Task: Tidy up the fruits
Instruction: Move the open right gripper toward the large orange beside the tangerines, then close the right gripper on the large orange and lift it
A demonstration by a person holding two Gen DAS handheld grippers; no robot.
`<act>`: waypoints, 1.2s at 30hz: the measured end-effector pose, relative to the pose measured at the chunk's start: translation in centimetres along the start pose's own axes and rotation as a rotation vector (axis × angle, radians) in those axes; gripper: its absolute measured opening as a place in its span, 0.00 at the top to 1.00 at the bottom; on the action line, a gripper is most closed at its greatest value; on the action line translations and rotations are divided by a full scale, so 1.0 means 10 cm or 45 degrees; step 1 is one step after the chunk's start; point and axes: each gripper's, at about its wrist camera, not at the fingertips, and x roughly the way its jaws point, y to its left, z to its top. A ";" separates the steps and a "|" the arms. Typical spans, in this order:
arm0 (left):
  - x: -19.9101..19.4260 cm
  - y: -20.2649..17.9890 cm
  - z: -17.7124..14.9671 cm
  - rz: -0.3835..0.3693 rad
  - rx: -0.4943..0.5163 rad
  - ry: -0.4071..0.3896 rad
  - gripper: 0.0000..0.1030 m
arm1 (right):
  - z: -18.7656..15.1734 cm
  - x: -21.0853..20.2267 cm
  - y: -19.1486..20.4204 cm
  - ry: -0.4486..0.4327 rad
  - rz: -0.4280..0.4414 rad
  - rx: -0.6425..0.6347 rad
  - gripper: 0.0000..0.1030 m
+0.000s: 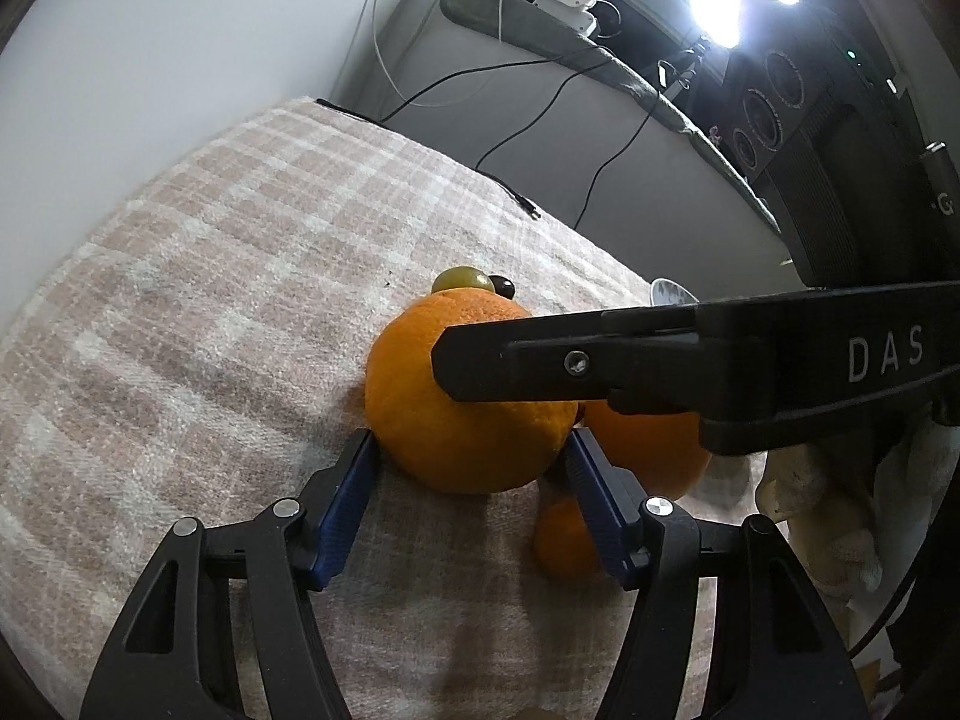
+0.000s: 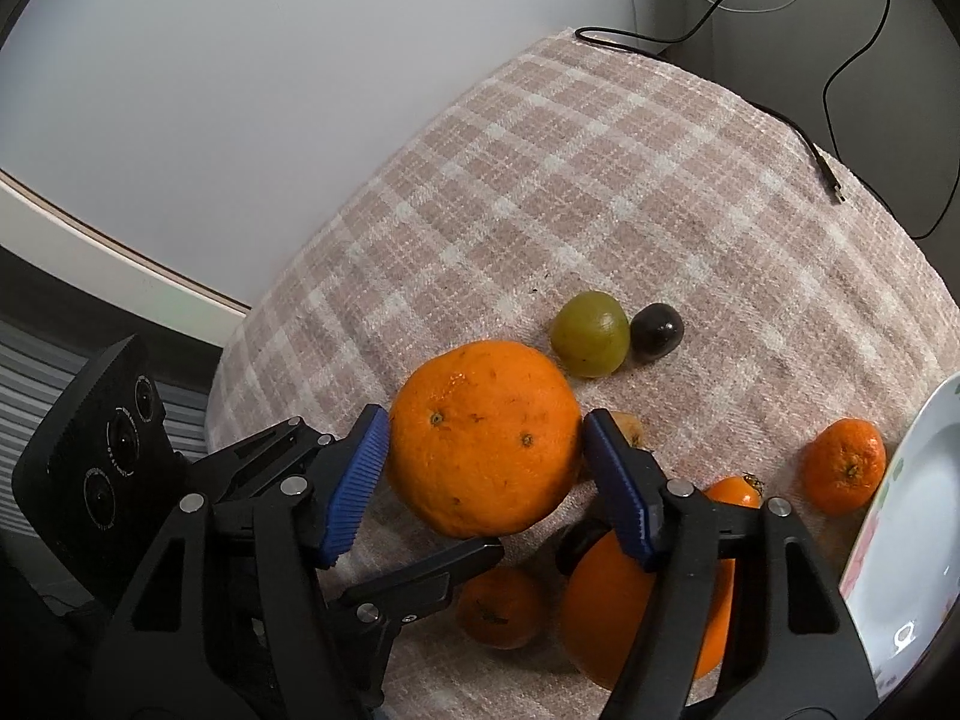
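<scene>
A large orange [image 2: 486,438] sits on the checked cloth [image 2: 600,180]. My right gripper [image 2: 480,438] closes on its two sides, blue pads touching. The same orange [image 1: 456,396] shows in the left wrist view between the open jaws of my left gripper [image 1: 468,450], whose pads reach only its near edge. A second big orange [image 2: 606,612], small mandarins [image 2: 843,465] [image 2: 498,606], a green grape [image 2: 591,333] and a dark grape [image 2: 657,330] lie around it.
A white plate [image 2: 912,540] lies at the right edge of the cloth. A black cable with a plug [image 2: 831,180] rests on the far side. A wall stands behind. The cloth drops off at the left.
</scene>
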 end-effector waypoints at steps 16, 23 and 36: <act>-0.22 -0.22 0.06 0.027 0.063 -0.070 0.38 | -0.01 -0.29 0.07 -0.081 0.005 -0.022 0.33; -0.31 -0.47 0.11 0.016 0.119 -0.100 0.38 | -0.12 -0.61 0.10 -0.142 -0.016 -0.033 0.33; -0.18 -1.16 0.15 -0.047 0.250 -0.106 0.38 | -0.47 -1.28 -0.29 -0.260 -0.065 0.036 0.33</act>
